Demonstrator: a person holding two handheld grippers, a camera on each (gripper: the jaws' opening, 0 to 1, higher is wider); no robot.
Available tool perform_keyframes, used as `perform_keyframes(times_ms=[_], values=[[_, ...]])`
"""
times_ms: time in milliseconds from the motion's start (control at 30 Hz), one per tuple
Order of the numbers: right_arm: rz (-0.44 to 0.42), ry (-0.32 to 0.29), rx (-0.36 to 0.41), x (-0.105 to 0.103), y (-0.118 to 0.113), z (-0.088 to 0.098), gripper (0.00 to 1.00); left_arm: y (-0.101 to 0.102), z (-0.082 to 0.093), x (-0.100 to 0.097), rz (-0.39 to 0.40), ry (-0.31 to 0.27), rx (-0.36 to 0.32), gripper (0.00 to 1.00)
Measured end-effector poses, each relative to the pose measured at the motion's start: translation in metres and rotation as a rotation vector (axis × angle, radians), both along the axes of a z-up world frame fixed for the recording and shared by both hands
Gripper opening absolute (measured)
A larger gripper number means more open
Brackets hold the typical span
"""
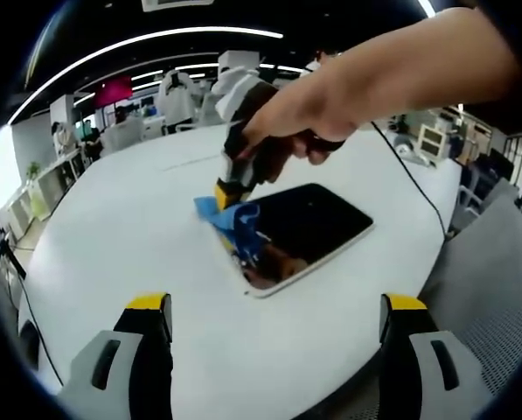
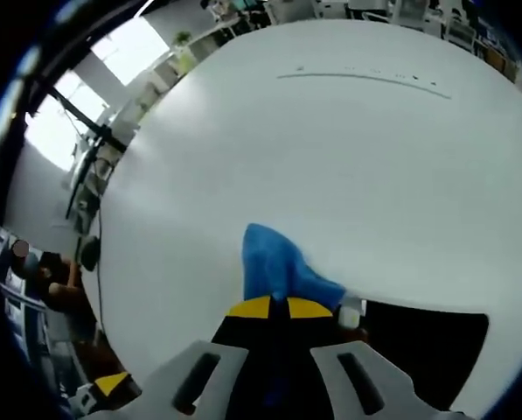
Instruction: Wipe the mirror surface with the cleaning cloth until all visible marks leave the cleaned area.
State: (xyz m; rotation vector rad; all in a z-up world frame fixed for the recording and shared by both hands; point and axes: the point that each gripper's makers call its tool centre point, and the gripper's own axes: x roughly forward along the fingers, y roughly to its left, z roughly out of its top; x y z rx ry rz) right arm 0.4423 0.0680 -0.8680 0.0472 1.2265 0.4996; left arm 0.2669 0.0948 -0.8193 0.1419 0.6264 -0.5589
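Behind everything lies an open-plan office with strip lights and white desks, and in front of it the broad, smooth, matt white round table, the landmark for all else. Near the table's middle lies the flat rectangular mirror with rounded corners and a pale rim, its glossy dark face reflecting the room. A thin black cable trails over the table beyond the mirror's far end.

Wiping looks to be under way at one end of the mirror. The person's hand reaches over the table and presses the right gripper down at the mirror's near-left end, jaws closed together on the soft, crumpled blue cleaning cloth. In the right gripper view the cloth bunches ahead of the yellow-tipped jaws, partly on bare table and just touching the mirror corner. Whether marks remain on the glass is too small to tell.

The left gripper hangs at the table's near edge, apart from the mirror, jaws spread wide and holding nothing.

Next, I judge, the cloth should be dragged along the mirror's length with steady downward pressure, while taking care the light mirror does not slide on the slick tabletop.
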Motion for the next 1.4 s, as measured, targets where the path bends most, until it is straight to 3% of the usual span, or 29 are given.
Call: perform_keyframes(times_ms=[267, 433, 900, 1400], values=[[0.016, -0.007, 0.004, -0.006, 0.000, 0.004, 0.00, 0.001, 0.000, 0.001, 0.003, -0.001, 0.003, 0.99], [0.026, -0.008, 0.004, -0.020, -0.003, 0.007, 0.00, 0.002, 0.000, 0.001, 0.007, -0.002, 0.005, 0.99], [0.038, 0.002, 0.004, -0.044, -0.003, 0.003, 0.00, 0.003, 0.001, 0.001, 0.012, -0.003, 0.003, 0.99], [0.048, 0.013, -0.002, -0.056, 0.000, 0.000, 0.00, 0.004, 0.000, 0.001, 0.021, -0.001, 0.009, 0.99]])
